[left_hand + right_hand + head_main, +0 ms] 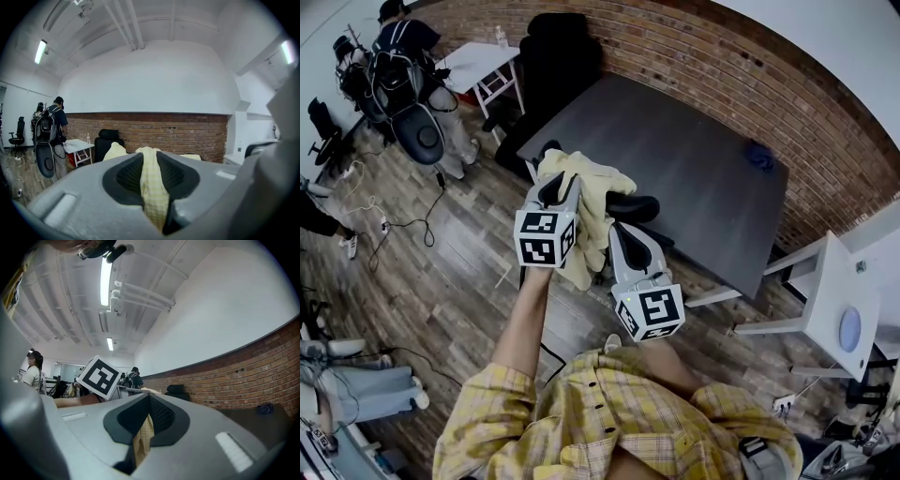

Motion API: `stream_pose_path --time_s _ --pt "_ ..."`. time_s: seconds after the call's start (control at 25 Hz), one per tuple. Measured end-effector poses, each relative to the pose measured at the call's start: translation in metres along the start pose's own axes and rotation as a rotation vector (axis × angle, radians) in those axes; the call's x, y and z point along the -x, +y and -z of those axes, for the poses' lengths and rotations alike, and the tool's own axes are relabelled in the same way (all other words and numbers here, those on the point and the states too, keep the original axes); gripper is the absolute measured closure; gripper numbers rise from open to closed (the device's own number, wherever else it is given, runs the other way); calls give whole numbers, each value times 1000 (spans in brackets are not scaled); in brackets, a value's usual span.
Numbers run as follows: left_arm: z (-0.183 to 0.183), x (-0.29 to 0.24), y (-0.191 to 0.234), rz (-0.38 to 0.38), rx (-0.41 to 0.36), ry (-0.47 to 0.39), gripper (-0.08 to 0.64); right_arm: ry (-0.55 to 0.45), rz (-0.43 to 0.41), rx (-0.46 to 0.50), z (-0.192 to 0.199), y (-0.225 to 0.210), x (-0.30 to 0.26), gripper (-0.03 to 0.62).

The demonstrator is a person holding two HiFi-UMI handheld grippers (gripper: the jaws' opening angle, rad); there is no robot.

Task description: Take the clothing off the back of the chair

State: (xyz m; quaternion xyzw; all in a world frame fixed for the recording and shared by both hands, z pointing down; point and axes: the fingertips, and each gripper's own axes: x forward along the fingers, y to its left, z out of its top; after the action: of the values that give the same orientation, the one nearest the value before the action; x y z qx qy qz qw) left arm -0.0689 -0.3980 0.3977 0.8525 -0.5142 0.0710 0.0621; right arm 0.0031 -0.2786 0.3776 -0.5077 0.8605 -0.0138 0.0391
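A pale yellow checked garment hangs bunched over the back of a black chair at the near edge of a dark table. My left gripper is shut on the garment's upper left part. In the left gripper view a fold of the cloth is pinched between the black pads. My right gripper sits lower and to the right, beside the chair back. A strip of the same cloth is clamped between its jaws. The chair's seat is hidden under the garment and grippers.
The dark grey table lies just beyond the chair, with a small blue thing at its far right. A tall black chair stands behind it by the brick wall. A person with a backpack and a white table are at the far left. White furniture stands at the right.
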Motion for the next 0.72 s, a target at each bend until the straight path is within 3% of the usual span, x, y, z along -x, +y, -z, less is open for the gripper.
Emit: stream_pose_path --time_s 0.72 --pt "-72 53 7 -42 55 -158 476 -7 -22 22 -12 20 1 595"
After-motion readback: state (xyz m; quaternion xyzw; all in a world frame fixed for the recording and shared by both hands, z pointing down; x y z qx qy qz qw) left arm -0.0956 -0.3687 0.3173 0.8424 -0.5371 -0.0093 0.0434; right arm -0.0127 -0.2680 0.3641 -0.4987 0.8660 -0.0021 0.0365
